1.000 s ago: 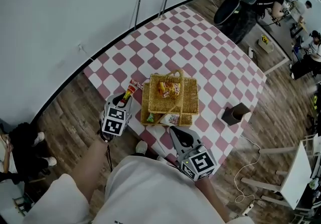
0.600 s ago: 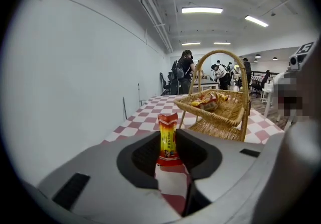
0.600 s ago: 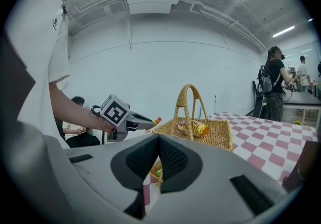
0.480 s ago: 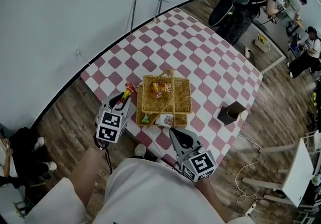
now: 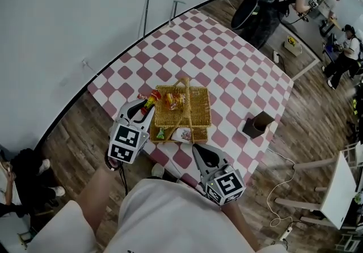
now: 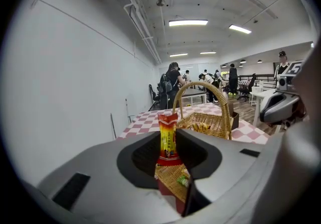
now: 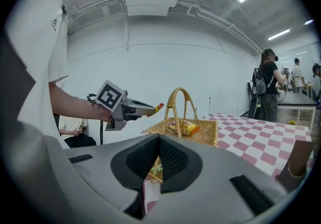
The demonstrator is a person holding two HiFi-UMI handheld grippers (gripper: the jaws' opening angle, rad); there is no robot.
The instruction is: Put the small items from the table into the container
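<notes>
1. The left gripper [image 5: 142,112] is clamped on a slim red and yellow snack packet [image 6: 168,140], its jaws narrowed onto the packet's lower end.
2. The packet's long axis runs straight along the jaws. Its crimped free end sticks out past the fingertips and points away from the gripper.
3. Just beyond that free end stands a square woven wicker basket with an arched handle [image 5: 198,111], on a pink and white checked table [image 5: 227,59].
4. In the head view the packet's tip lies over the basket's near left corner, clear of the table.
5. An orange and yellow packet [image 5: 176,100] lies inside the basket, ahead of the left gripper.
6. The right gripper [image 7: 159,140] has its jaws together with nothing gripped, and the basket is ahead of it.
</notes>
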